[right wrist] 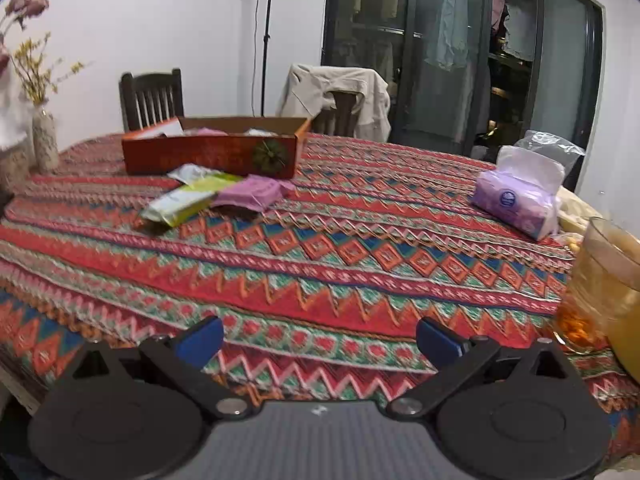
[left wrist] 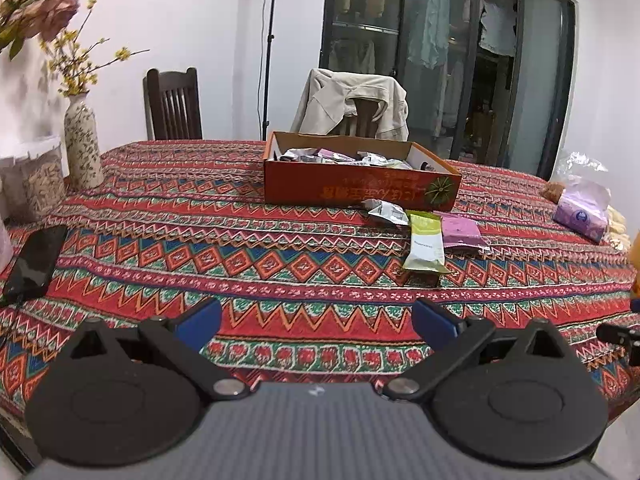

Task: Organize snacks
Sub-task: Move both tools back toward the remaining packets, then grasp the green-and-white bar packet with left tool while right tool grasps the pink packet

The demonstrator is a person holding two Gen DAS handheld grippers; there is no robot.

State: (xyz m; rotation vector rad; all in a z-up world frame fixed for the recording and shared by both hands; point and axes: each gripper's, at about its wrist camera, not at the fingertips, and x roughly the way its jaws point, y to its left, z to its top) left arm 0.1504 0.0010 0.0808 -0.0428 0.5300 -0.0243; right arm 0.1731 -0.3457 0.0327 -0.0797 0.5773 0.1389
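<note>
An orange cardboard box [left wrist: 352,186] holding several snack packets stands far across the patterned tablecloth; it also shows in the right wrist view [right wrist: 208,156]. In front of it lie a silver packet [left wrist: 386,212], a green-and-white packet [left wrist: 424,246] and a purple packet [left wrist: 460,230]. The right wrist view shows the green packet [right wrist: 184,200] and the purple packet [right wrist: 252,194] too. My left gripper [left wrist: 316,322] is open and empty, well short of the packets. My right gripper [right wrist: 320,340] is open and empty over the cloth.
A black phone [left wrist: 34,260], a floral vase [left wrist: 82,142] and a clear jar [left wrist: 34,176] stand at the left. A purple tissue pack [right wrist: 516,196] and a glass of amber liquid [right wrist: 600,288] stand at the right. Two chairs [left wrist: 172,104] are behind the table.
</note>
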